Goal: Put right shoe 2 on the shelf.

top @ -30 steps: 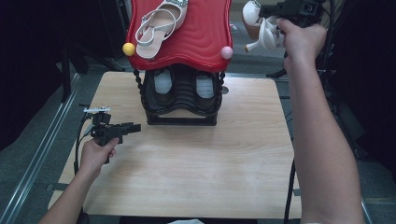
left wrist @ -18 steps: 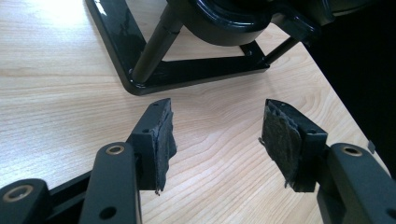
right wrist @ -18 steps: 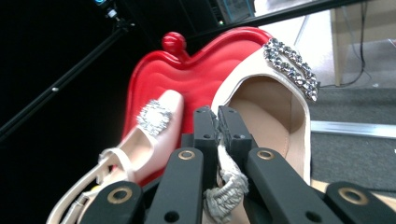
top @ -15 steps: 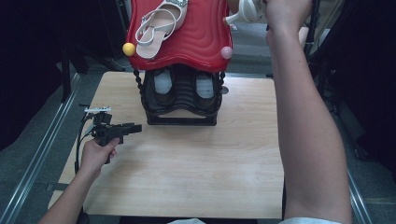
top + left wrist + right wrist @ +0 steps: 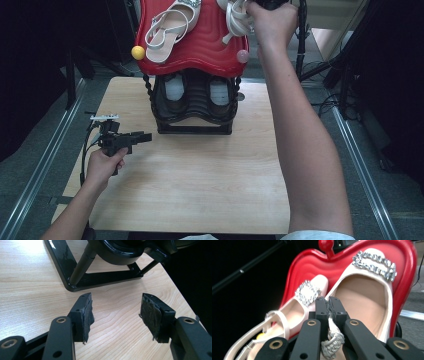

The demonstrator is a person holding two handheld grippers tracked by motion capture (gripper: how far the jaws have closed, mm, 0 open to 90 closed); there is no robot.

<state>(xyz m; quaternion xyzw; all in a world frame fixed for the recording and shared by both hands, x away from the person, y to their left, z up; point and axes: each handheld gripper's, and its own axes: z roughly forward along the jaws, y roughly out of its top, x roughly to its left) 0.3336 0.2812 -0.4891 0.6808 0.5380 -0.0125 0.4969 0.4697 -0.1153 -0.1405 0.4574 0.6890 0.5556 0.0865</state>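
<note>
left hand (image 5: pixel 102 165): low, arm short | left gripper (image 5: pixel 116 311): jaws wide apart, nothing between | right arm: stretched far forward | right gripper (image 5: pixel 329 305): jaws pinched together, seemingly clamping a strap

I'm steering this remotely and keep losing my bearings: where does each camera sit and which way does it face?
High view: above the person's side, looking forward and down on the table and shoe rack; both forearms show, and the left gripper.
Left gripper view: rides the left gripper, low over the table, facing the rack's black base; jaws open.
Right gripper view: rides the right gripper, facing the red shelf; jaws shut on the held sandal.
Shared: the other sandal, in high and right gripper views.
</note>
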